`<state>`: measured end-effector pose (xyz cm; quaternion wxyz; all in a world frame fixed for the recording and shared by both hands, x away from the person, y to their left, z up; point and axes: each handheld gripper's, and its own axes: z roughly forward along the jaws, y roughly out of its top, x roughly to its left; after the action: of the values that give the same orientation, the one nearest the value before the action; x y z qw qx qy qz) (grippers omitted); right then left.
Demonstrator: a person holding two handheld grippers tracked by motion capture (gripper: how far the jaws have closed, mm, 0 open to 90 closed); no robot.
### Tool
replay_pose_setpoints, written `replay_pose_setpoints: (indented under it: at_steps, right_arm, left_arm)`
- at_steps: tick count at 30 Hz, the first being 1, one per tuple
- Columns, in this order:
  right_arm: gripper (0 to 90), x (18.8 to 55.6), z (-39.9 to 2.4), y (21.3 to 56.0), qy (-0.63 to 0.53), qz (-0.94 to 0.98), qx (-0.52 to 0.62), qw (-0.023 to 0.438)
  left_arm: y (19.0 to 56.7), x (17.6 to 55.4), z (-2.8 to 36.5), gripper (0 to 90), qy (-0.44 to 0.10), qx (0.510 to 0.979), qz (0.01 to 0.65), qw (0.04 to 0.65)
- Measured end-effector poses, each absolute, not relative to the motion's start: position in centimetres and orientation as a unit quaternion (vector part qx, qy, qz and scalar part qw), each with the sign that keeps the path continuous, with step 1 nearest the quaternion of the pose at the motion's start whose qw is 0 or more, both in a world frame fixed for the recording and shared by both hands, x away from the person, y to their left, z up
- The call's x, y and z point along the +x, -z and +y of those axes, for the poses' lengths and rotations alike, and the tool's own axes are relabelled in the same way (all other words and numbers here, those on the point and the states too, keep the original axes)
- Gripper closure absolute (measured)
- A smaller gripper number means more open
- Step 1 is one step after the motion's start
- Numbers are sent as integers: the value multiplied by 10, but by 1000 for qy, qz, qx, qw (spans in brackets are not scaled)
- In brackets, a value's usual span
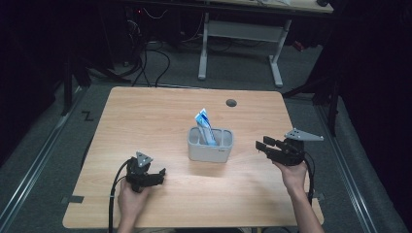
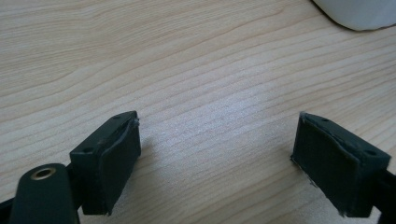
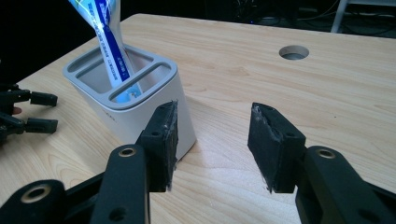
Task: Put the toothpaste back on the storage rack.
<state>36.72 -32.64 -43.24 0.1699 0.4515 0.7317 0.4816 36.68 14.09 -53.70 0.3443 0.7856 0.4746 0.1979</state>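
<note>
Our right claw [image 3: 212, 144] stands released, nothing between its pads, held just above the surface [image 1: 160, 116] and aimed toward the holder [image 3: 140, 105]. Our left claw [image 2: 215, 158] is likewise released, low over bare wood, with a white corner of the holder at the top edge of its view.

The holder sits near the middle of the surface, between our two claws and apart from both. It is a white box with a grey top, split into slots. A tube [image 3: 109, 51], white with blue print, stands in one slot, its crimped end leaning up and out past the rim.

We judge the tube light and soft: it will dent and may slip if squeezed hard at the belly. The flat crimped end is the stiffest part above the rim, and the best place to pinch, across its thin faces. A straight upward pull should free it; a slanted one could drag the tube against the slot wall.

The holder looks rigid, smooth and light, so it may lift or tip along with the tube. We could steady it with our left claw against its side wall.
</note>
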Motion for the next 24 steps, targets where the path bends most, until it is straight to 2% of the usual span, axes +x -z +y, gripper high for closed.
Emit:
replay_pose_setpoints:
  at_steps: [24]
  right_arm:
    - [526,368,-322,452,-471,735,461,159]
  left_arm:
    - [537,367,141,155,-198,785,475,345]
